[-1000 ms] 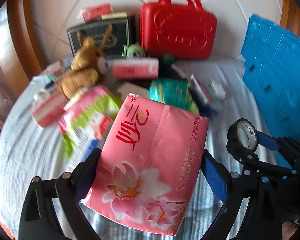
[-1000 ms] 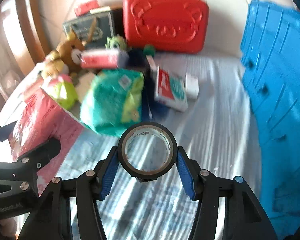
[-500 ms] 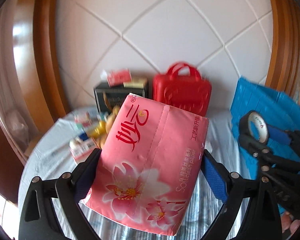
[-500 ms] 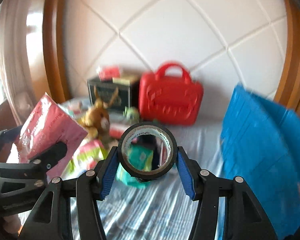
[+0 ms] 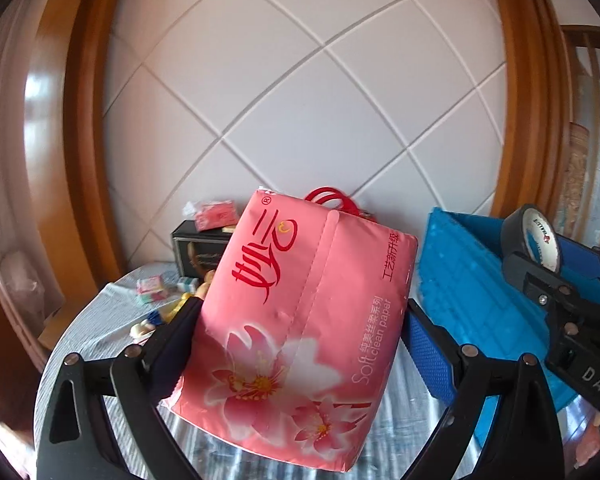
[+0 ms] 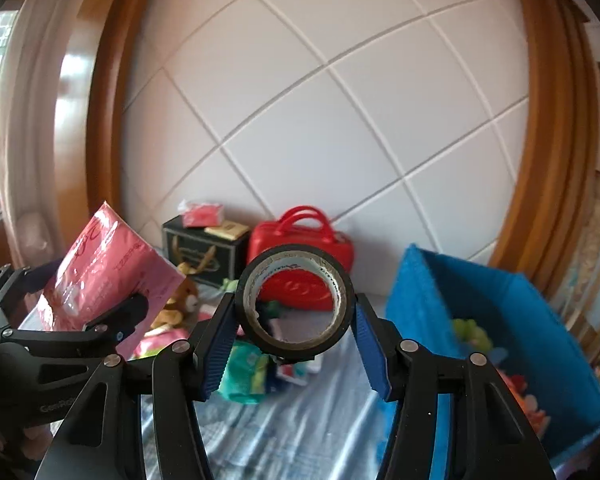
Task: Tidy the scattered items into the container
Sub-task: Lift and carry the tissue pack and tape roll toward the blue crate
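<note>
Both cameras look forward along their own fingers, raised above the bed [image 6: 300,420] and facing the quilted wall [image 5: 320,120]. The left view sits left of the right gripper [image 5: 540,280]; the right view sees the left gripper [image 6: 96,308] at its left edge. Both share the red case [image 6: 300,256], black box [image 5: 196,252] and blue crate [image 6: 480,320]

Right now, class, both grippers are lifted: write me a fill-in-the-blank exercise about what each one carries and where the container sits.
1. The left gripper holds a pink pack of ____.
2. The right gripper clamps a black roll of ____ between its blue fingers.
3. The open container with toys inside is coloured ____.
4. Against the wall stands a ____ carry case with handles.

Missing words: tissues; tape; blue; red
</note>
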`<state>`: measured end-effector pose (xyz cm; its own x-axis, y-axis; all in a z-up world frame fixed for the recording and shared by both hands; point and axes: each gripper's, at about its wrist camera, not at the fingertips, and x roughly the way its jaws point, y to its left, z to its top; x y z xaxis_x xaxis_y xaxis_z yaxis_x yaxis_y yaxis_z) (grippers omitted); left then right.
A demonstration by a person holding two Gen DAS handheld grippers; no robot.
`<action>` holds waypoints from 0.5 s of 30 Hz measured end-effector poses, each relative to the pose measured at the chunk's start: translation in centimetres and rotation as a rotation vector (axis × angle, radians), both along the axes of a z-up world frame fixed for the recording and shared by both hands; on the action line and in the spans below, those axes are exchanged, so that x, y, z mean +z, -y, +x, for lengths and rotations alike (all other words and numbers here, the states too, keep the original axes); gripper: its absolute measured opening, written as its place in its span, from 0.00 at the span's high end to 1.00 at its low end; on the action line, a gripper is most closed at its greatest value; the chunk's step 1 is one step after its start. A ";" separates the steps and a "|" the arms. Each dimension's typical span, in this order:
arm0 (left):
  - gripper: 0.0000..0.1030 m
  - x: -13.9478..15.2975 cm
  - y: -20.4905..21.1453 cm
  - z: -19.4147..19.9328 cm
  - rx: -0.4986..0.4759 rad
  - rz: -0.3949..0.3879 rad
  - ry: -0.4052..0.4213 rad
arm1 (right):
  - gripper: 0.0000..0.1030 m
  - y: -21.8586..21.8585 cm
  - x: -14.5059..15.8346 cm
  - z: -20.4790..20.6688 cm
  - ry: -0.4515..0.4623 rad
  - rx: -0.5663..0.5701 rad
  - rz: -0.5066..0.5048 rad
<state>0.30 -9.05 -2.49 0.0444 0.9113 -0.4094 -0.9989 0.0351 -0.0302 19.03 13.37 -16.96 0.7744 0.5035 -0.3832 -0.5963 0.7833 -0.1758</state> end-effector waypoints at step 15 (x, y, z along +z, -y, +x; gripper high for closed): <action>0.07 0.1 0.8 23.6 -0.120 0.038 0.003 | 0.46 20.7 0.8 8.7 0.040 -0.149 0.022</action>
